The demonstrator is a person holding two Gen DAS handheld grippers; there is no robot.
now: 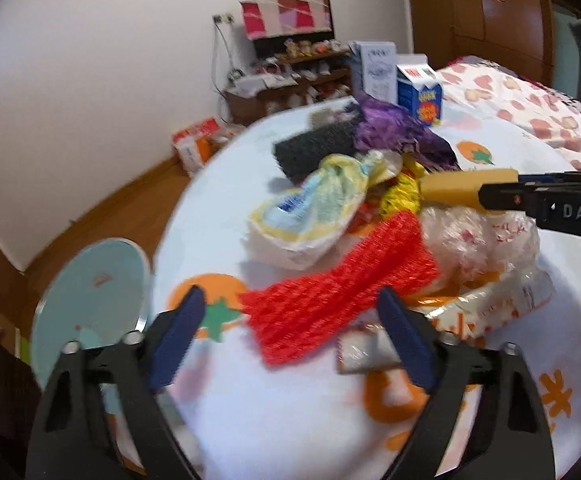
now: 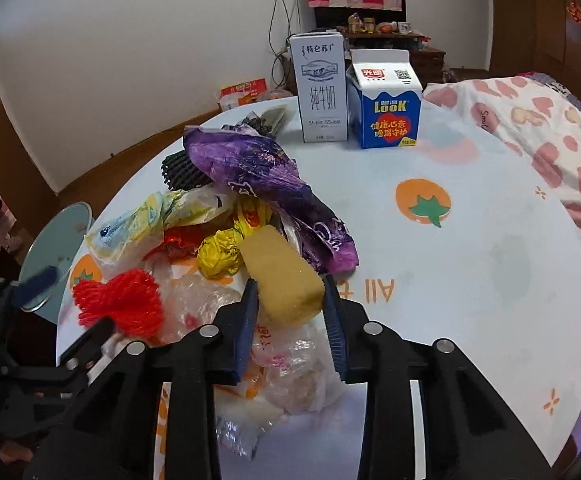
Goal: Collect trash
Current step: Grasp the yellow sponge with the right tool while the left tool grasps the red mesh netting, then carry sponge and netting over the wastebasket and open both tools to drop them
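A heap of trash lies on the round white table (image 2: 470, 280): a red foam net (image 1: 330, 292), a yellow-and-blue wrapper (image 1: 310, 208), a purple bag (image 2: 258, 176), a black foam net (image 1: 310, 152), a yellow crumpled wrapper (image 2: 218, 256) and clear plastic bags (image 1: 486, 236). My right gripper (image 2: 290, 304) is shut on a yellow sponge (image 2: 278, 276) and holds it above the heap; it also shows in the left wrist view (image 1: 486, 192). My left gripper (image 1: 290, 320) is open, its blue pads on either side of the red net's near end.
Two milk cartons, a white one (image 2: 322, 88) and a blue one (image 2: 386, 104), stand at the table's far side. A light-blue round stool (image 1: 90, 312) stands left of the table. A pink patterned blanket (image 2: 550, 140) lies at the right. A shelf stands against the far wall.
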